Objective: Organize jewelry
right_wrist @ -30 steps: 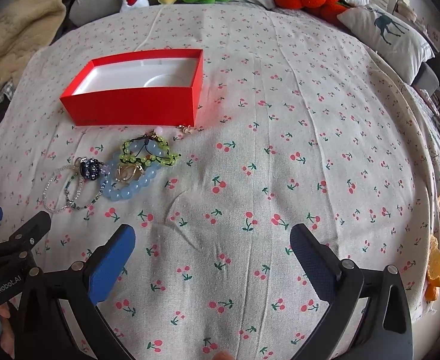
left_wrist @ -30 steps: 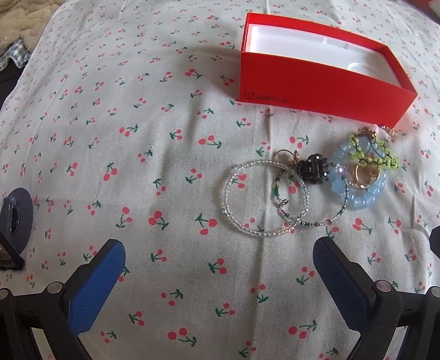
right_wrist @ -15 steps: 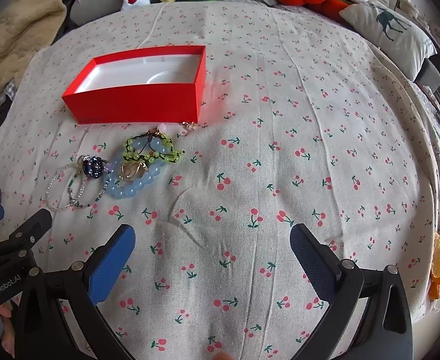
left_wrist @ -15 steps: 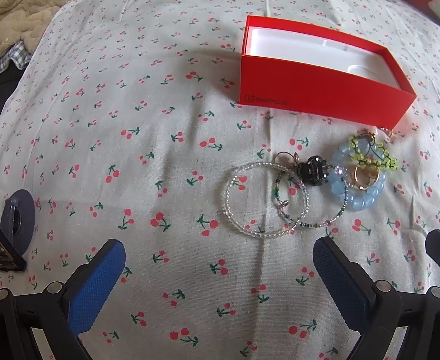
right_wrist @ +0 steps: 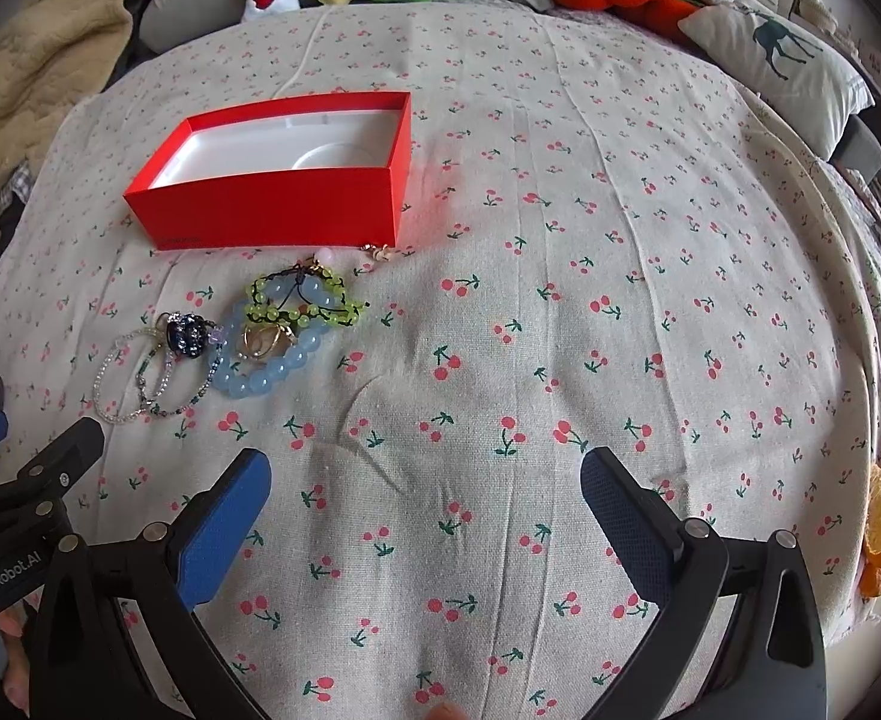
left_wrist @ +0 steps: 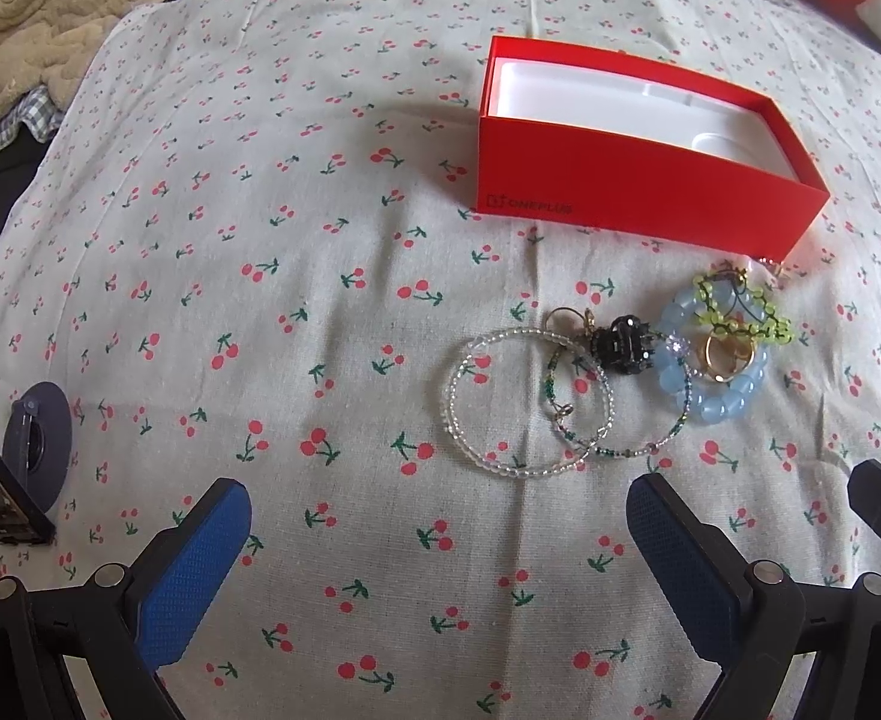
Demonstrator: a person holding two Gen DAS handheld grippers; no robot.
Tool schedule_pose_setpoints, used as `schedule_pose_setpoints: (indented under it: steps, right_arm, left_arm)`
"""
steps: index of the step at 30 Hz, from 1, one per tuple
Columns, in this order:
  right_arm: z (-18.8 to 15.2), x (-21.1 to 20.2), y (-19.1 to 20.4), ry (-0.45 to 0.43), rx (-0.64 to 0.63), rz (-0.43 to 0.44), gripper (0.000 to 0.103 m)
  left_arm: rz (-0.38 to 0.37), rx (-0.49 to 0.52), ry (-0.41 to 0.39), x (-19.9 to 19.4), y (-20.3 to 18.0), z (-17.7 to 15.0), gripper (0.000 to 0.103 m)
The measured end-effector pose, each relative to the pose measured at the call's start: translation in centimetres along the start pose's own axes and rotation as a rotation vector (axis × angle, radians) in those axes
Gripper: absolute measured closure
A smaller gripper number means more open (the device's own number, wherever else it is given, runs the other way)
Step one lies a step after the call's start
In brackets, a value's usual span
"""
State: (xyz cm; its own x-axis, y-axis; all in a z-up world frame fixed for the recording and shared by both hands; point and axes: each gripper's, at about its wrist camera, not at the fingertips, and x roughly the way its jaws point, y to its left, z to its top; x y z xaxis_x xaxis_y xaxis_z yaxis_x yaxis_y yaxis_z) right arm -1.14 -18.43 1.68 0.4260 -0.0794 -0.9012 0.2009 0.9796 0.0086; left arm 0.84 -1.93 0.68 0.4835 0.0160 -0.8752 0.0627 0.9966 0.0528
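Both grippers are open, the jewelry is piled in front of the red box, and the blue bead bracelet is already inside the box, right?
Not quite. The blue bead bracelet is not in the red box; it lies on the cloth in front of it with the other jewelry. The right wrist view shows the box holding only its white liner. The rest stands: left gripper and right gripper are both open.

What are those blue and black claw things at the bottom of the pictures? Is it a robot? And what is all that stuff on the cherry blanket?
No robot: a person holds one pincher tool in each hand, with a camera on each. One picture looks along the left gripper, the other along the right gripper. Both are open and hold nothing. On the cherry cloth sits an open red box, empty inside. In front of it lies a jewelry pile: a clear bead bracelet, a blue bead bracelet, a green bead bracelet and a dark sparkly piece.
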Motion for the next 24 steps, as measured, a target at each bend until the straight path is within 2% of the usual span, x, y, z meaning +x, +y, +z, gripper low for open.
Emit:
schedule_pose_setpoints:
  steps: [24]
  right_arm:
    - [-0.01, 0.05, -0.02, 0.005, -0.003, 0.002, 0.000]
  left_arm:
    - [0.004, 0.012, -0.008, -0.36, -0.32, 0.31, 0.000]
